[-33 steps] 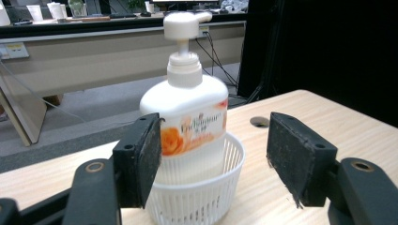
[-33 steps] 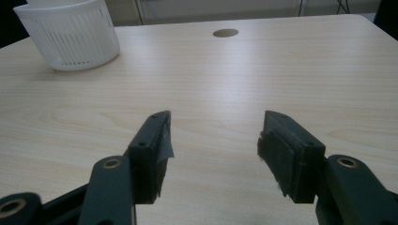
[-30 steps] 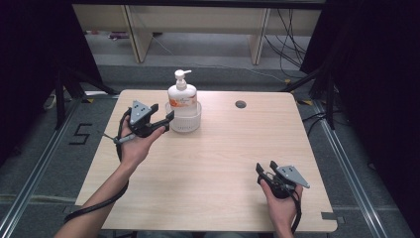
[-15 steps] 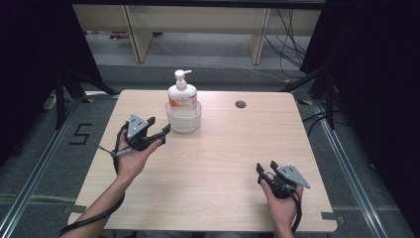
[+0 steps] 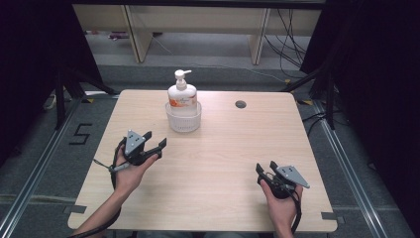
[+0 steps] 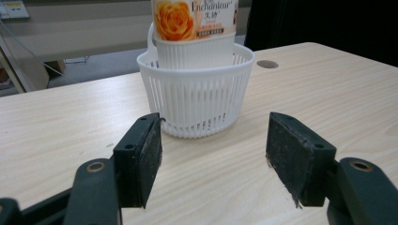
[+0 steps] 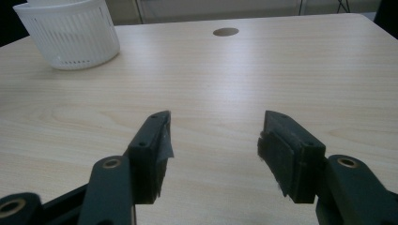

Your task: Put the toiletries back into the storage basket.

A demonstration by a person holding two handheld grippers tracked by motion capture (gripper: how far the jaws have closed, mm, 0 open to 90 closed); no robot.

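A white pump bottle (image 5: 182, 95) with an orange rose label (image 6: 195, 18) stands upright inside a small white slatted basket (image 5: 183, 121) (image 6: 195, 96) at the back middle of the table. My left gripper (image 5: 154, 142) (image 6: 213, 152) hangs open a short way in front and to the left of the basket, jaws pointing at it with nothing between them. At the table's front right, my right gripper (image 5: 266, 170) (image 7: 213, 150) is held low and open, empty, with the basket (image 7: 70, 33) far off at the upper left of its view.
The wooden table (image 5: 223, 158) has a round cable hole (image 5: 240, 104) (image 7: 225, 32) at the back right. Shelving legs and cables stand on the floor beyond the far edge. Dark curtains flank both sides.
My left gripper has drawn back from the basket toward the front left, letting go of it; bottle and basket stay put. The right gripper has not moved.
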